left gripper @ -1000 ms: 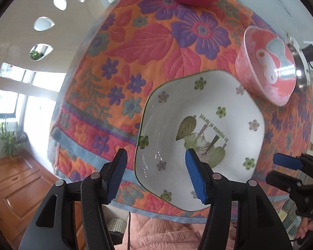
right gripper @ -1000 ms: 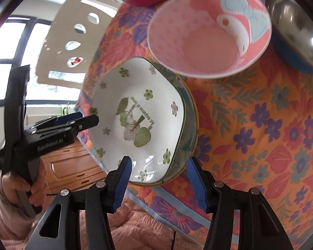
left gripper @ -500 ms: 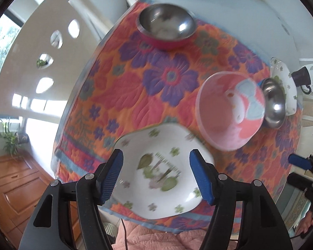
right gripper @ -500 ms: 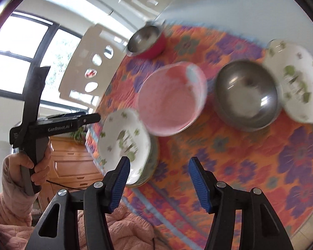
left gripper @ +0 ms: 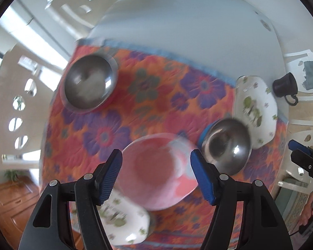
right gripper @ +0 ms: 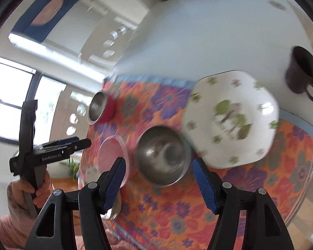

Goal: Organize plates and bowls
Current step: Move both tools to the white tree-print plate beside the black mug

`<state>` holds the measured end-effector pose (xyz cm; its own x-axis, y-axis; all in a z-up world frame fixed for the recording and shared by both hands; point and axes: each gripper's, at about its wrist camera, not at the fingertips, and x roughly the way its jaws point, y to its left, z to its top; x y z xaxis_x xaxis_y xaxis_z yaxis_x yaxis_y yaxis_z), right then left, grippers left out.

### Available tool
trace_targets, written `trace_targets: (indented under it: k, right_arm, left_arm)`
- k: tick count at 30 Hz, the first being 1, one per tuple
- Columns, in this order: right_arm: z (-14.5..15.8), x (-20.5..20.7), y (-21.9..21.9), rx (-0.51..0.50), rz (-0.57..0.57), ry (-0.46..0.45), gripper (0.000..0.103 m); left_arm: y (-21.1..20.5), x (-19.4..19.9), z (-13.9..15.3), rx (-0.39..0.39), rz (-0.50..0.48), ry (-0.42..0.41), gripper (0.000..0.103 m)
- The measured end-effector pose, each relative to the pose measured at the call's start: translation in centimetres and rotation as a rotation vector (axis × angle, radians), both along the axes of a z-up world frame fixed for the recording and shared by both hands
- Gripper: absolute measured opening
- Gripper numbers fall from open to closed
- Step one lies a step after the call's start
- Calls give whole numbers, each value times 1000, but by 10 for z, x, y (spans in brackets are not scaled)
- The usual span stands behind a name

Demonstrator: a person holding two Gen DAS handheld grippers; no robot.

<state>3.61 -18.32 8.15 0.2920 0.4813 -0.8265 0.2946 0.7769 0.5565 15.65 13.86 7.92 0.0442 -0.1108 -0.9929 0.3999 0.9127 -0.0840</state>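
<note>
On the floral cloth [left gripper: 156, 95] lie a pink bowl [left gripper: 156, 173], a near white floral plate [left gripper: 123, 218], a steel bowl with a blue outside [left gripper: 227, 148], a far white floral plate [left gripper: 254, 108] and a steel bowl with a red outside [left gripper: 87, 83]. My left gripper [left gripper: 156, 177] is open and empty, held above the pink bowl. My right gripper [right gripper: 159, 184] is open and empty, above the blue steel bowl [right gripper: 162, 158], with the far floral plate [right gripper: 231, 118] to its right. The pink bowl [right gripper: 112, 156] and red steel bowl [right gripper: 100, 108] lie left.
A dark mug [right gripper: 302, 73] stands on the pale blue table [right gripper: 198, 41] beyond the cloth. White chairs [left gripper: 16, 95] stand at the table's left side. The left gripper, held in a hand, shows in the right wrist view [right gripper: 52, 154].
Both grippers have risen and tilted toward the far side of the table. The near floral plate has dropped to the bottom of both views; the pink and steel bowls now sit between the fingers.
</note>
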Motion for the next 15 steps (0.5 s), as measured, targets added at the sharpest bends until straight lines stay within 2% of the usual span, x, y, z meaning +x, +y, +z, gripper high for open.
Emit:
trace_targets:
  k: [8,15]
  right_arm:
    - [-36,-3,-72,12,-163,51,68]
    - [-83,-11,-113,25,-258,136,69]
  left_arm:
    - [-85,26,-16,-21,-56,16,66]
    - [-144,32,-50,-15,-98,61,66]
